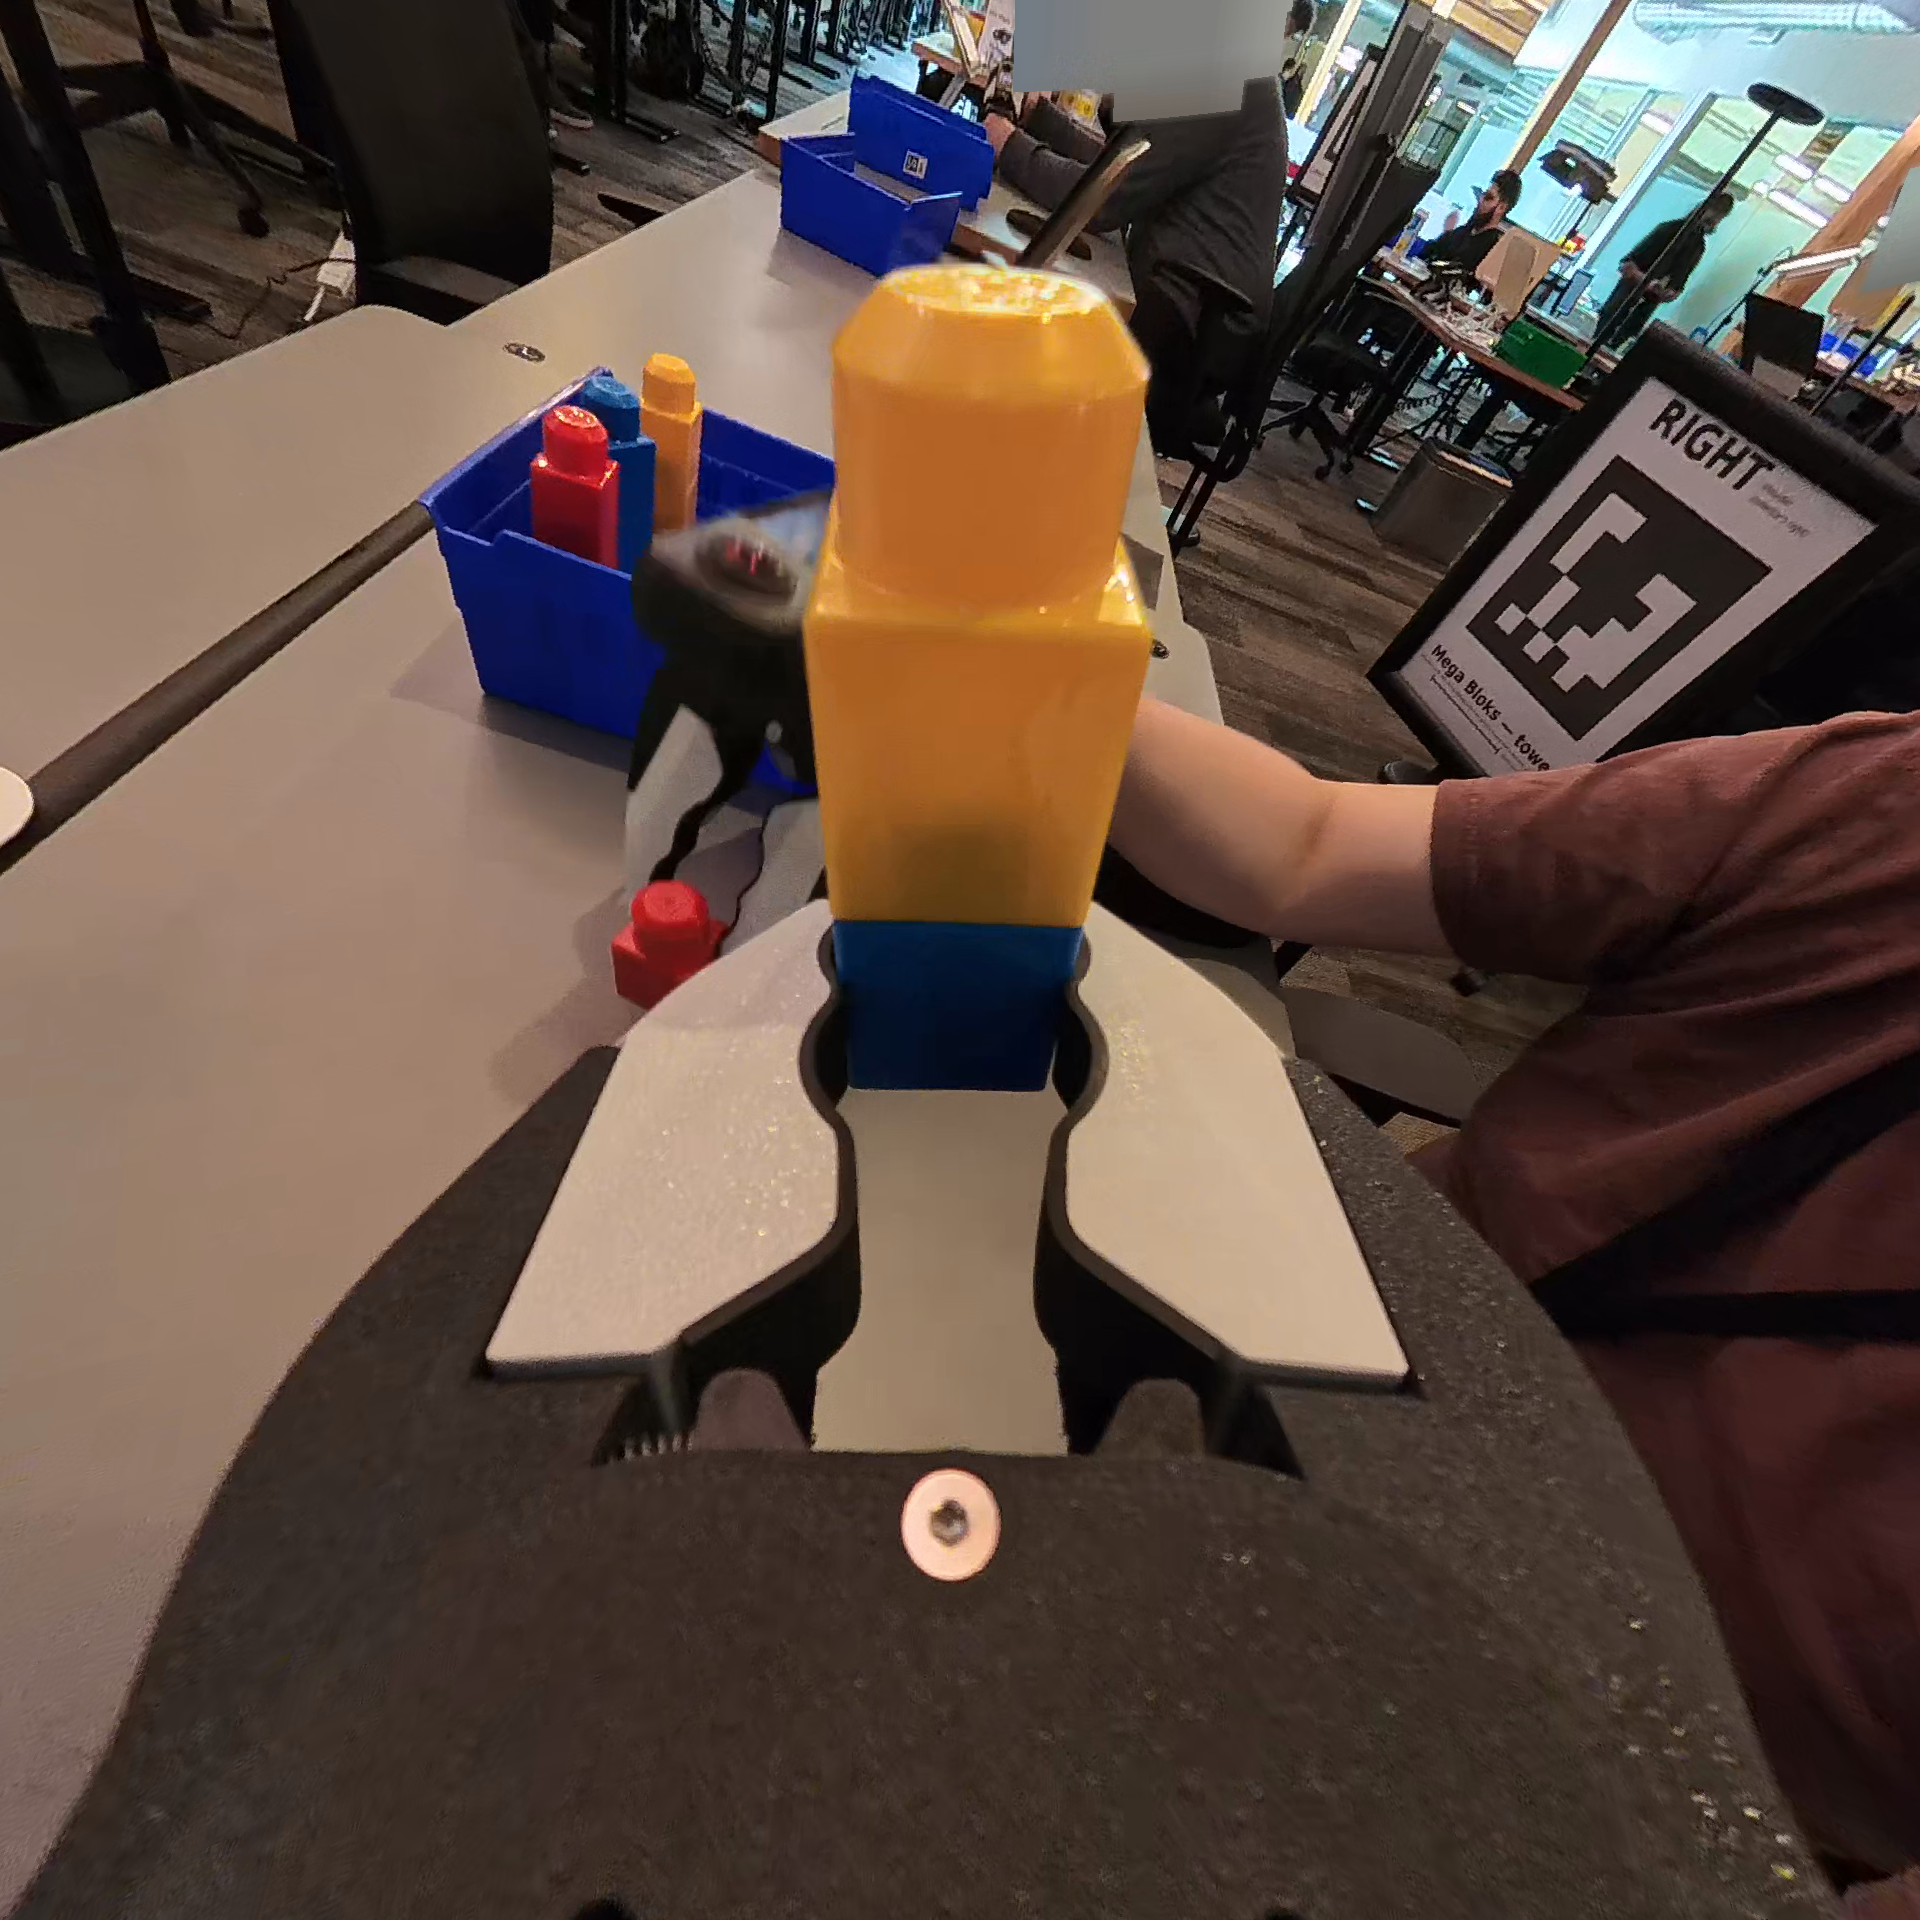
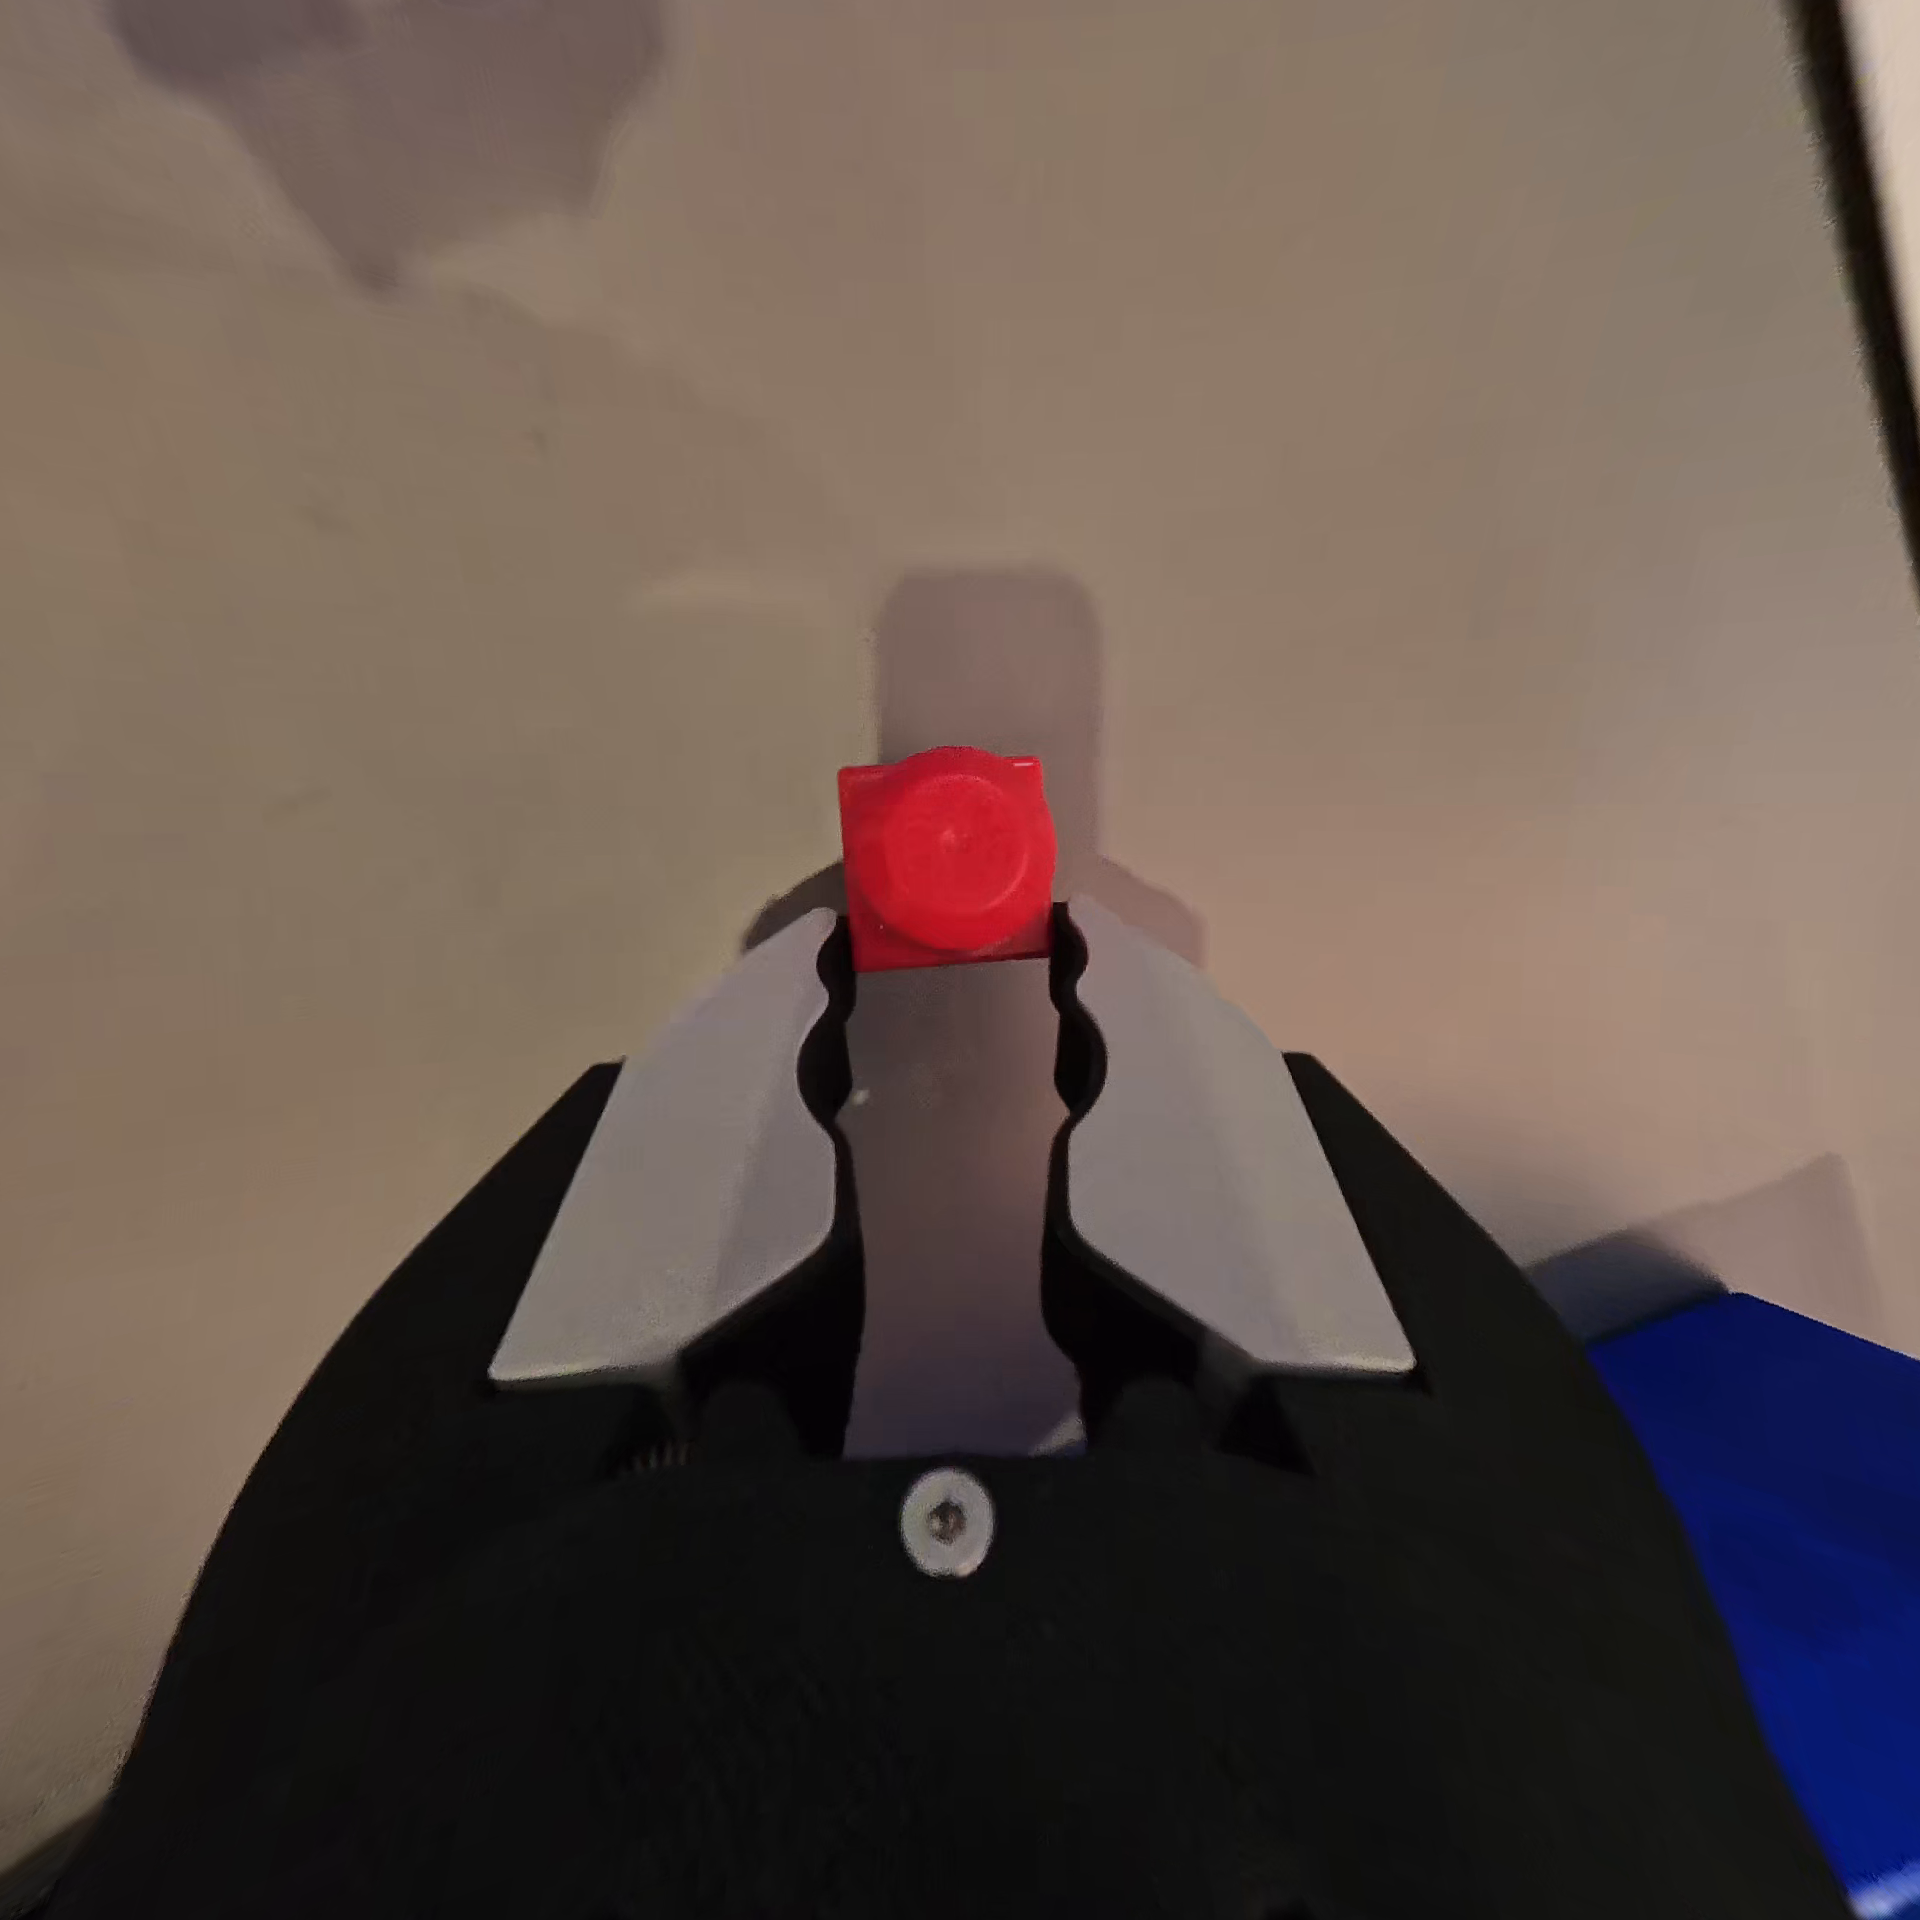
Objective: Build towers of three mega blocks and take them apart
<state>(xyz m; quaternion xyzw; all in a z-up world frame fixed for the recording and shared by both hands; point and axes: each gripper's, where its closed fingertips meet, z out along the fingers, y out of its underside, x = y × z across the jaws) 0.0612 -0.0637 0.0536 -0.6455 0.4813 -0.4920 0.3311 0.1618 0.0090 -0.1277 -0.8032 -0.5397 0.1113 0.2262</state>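
Gripping the blue block (image 1: 951, 1003) at the base of a two-block stack, the left gripper (image 1: 951, 1013) had both fingers pressed against its sides, with the orange block (image 1: 977, 727) standing on top at the centre of the left wrist view. The right gripper (image 2: 951, 940) was narrowed onto the red block (image 2: 943, 868), which sat at the centre of its own view on the grey table (image 2: 416, 623); its fingertips (image 2: 805, 951) caught only the near edge of the block's sides. That shallow bite looked like the weak point: the block would probably seat better if taken deeper between the pads before being lifted. The red block then apparently needed bringing squarely over the orange stud and pressing straight down while the left kept the stack upright. At the upper left of the left wrist view, a blue bin (image 1: 540, 613) held more blocks.
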